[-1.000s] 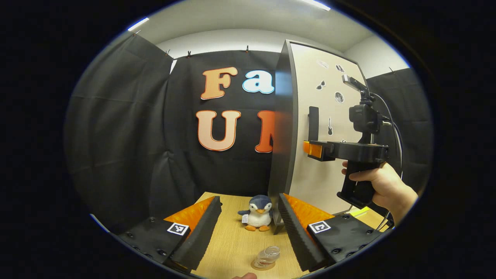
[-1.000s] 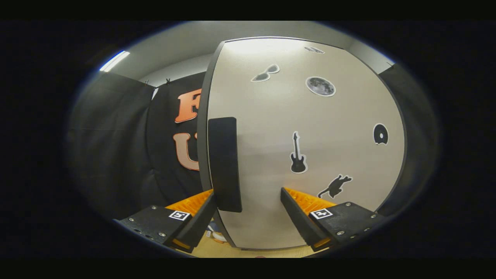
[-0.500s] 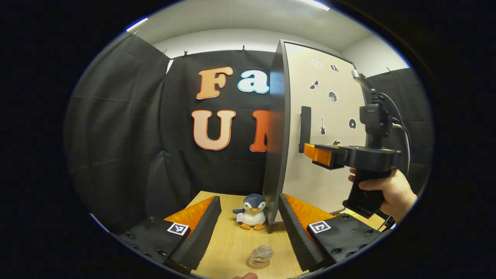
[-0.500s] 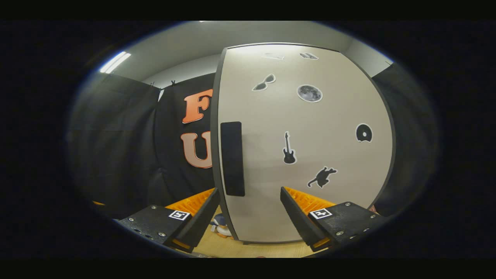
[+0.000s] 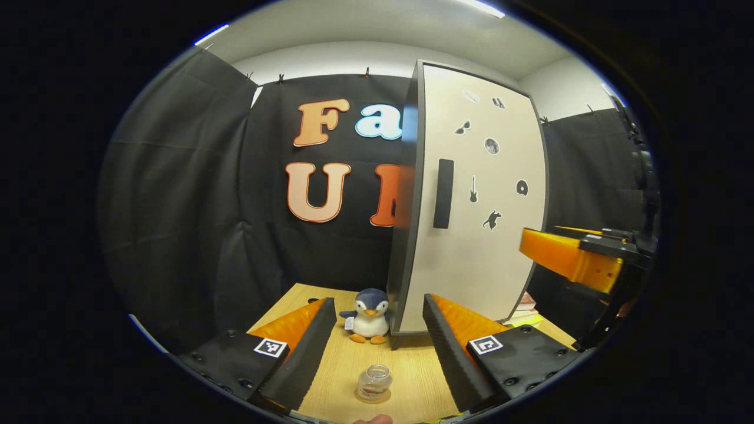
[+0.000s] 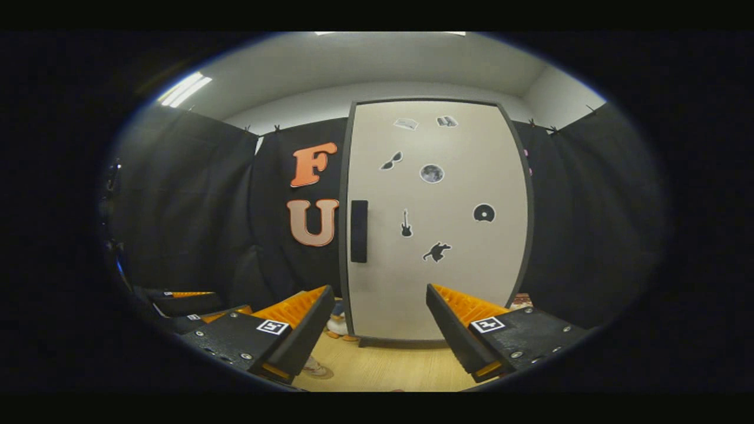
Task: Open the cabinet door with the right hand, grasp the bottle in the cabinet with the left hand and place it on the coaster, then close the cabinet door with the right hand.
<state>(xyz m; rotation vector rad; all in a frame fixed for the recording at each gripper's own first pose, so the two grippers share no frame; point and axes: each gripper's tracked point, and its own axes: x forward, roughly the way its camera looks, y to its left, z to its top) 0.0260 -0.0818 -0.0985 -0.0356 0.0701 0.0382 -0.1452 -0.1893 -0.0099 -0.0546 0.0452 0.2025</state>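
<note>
Sitting on its coaster on the counter, the small clear bottle is looking light, rigid and probably slippery; its body is offering the best hold. The cabinet door is appearing closed. The left gripper and right gripper are both gaping wide, gripping nothing.

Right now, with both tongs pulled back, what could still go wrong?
1. The bottle stands on the coaster between the open left tongs; a careless retreat could tip it.
2. The penguin toy sits by the cabinet door edge; whether the door is fully latched is unclear.
</note>
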